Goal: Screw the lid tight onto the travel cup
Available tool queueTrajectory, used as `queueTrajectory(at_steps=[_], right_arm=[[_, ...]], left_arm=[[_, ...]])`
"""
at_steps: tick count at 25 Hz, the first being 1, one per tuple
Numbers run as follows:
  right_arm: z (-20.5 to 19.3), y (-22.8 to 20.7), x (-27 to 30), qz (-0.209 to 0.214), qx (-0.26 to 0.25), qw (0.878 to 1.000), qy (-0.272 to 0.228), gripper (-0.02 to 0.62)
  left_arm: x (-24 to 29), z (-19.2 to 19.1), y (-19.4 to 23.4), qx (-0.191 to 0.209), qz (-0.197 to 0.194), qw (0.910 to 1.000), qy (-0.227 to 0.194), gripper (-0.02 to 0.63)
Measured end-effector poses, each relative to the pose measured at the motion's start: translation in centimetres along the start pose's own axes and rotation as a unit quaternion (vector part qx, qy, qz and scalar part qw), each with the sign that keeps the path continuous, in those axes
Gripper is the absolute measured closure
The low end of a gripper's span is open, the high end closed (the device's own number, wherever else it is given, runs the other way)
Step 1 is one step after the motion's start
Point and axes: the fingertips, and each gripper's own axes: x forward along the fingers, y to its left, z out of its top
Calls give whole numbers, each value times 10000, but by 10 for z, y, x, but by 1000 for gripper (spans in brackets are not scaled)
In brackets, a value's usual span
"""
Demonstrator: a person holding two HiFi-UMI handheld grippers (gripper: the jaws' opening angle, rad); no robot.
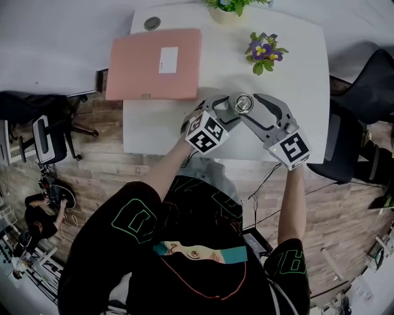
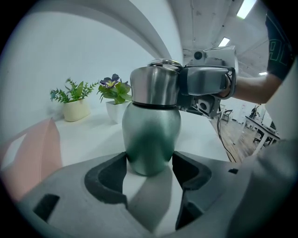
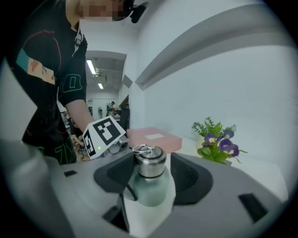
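Observation:
The travel cup (image 1: 243,103) stands upright on the white table (image 1: 160,126), near its front edge. It has a pale green body (image 2: 151,135) and a steel lid (image 2: 153,86) with a ring on top. My left gripper (image 2: 150,167) is shut on the lower body, one pad pressing on each side. My right gripper (image 3: 151,169) reaches in from the right at lid height. The lid (image 3: 149,162) sits between its jaws. The left pad touches the lid and a thin gap shows at the right pad, so this gripper is open.
A pink flat box (image 1: 154,64) lies at the table's back left. A pot of purple flowers (image 1: 263,52) and a green plant in a cream pot (image 1: 228,12) stand behind the cup. Office chairs (image 1: 360,92) flank the table. The person stands at the front edge.

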Motion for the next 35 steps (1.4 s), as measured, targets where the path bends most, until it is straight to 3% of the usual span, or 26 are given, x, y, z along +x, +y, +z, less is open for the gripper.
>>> queueTrajectory(at_steps=[4, 8, 15, 22, 27, 30, 35], right_arm=[[1, 1, 4, 562, -25, 9984, 76, 353], [0, 2, 4, 494, 65, 9987, -79, 368], [-3, -1, 2, -759, 433, 9944, -595, 371], [-6, -2, 0, -2068, 1083, 9689, -824, 371], [-12, -2, -1, -2680, 1431, 9482, -929, 371], [-9, -1, 0, -2470, 1331, 9537, -1083, 370], [-11, 2, 1, -1754, 935, 9775, -706, 368]], left_arm=[[0, 0, 0, -6, -20, 10000, 28, 287], [0, 0, -1, -17, -32, 10000, 39, 287], [1, -2, 0, -4, 16, 10000, 89, 287], [1, -3, 1, 30, 82, 9999, 111, 288], [2, -4, 1, 59, 126, 9998, 137, 288], [2, -4, 2, 70, 138, 9998, 148, 288], [2, -4, 1, 68, 137, 9997, 166, 288]])
